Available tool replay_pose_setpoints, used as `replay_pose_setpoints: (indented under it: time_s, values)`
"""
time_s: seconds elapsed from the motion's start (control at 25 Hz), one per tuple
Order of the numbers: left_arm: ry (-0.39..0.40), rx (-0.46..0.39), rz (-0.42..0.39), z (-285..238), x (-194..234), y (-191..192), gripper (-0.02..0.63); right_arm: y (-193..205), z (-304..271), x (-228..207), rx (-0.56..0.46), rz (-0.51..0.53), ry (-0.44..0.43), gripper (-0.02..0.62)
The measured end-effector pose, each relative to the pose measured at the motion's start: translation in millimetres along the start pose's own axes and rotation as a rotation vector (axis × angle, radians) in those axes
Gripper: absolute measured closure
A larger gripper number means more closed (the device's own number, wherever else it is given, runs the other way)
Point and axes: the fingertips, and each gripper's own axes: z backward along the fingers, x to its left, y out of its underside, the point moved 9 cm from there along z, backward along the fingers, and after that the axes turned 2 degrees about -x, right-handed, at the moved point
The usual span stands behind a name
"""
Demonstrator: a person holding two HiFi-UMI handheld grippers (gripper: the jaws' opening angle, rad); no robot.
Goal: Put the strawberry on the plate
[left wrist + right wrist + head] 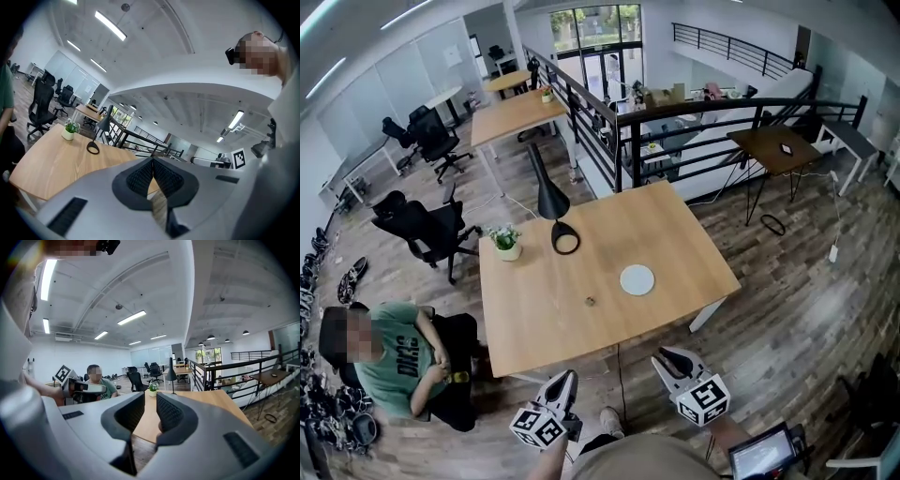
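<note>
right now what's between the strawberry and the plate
Nothing: only bare tabletop separates the strawberry from the plate, seen in the head view.

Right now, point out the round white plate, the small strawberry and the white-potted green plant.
Round white plate (637, 279): head view, centre.
Small strawberry (591, 301): head view, middle.
White-potted green plant (508, 250): head view, pot.

The strawberry (591, 301), too small to make out beyond a dark speck, lies on the bare wooden counter (534, 319) near the empty round white plate (637, 279), which sits flat toward the counter's right side.
</note>
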Motion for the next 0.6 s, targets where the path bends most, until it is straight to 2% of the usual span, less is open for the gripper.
replay_pose_setpoints:
  time_s: [0.36, 0.6]
  values:
    - [0.01, -0.013, 0.052, -3, 66, -17, 0.603, -10, -69, 16, 0.028, 0.036, -0.002, 0.531]
    - [0.048, 0.006, 0.061, -14, 101, -22, 0.603, -7, -103, 25, 0.046, 0.043, 0.008, 0.531]
